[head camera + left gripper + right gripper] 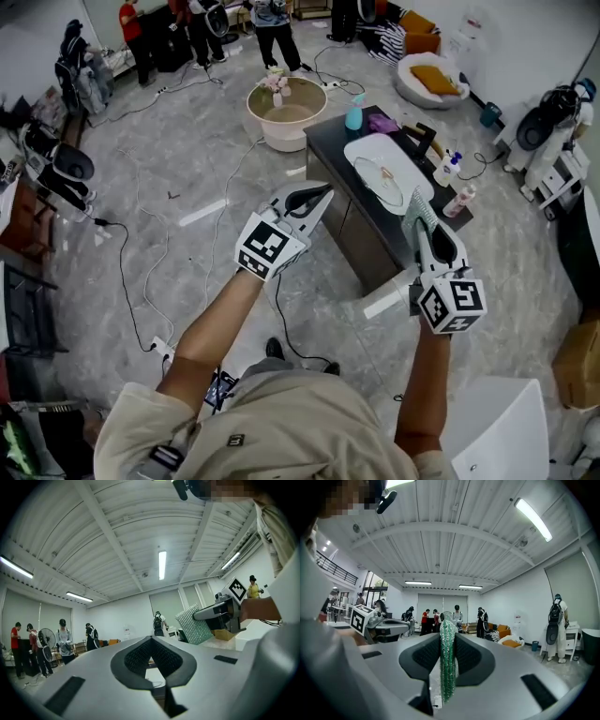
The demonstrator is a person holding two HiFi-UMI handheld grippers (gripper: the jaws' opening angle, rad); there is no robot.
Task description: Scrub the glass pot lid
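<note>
Scrubbing hasn't started: we're holding both tools up, short of the dark table [328, 136], where the glass lid [382, 178] lies in the white tray [352, 155]. Right gripper [449, 639] is clamped on the green scrub pad [447, 677]; left gripper [151, 641] is closed on nothing. Next, probably: pad down onto the lid, left opens to steady it.

No legible text, labels, numbers anywhere.
</note>
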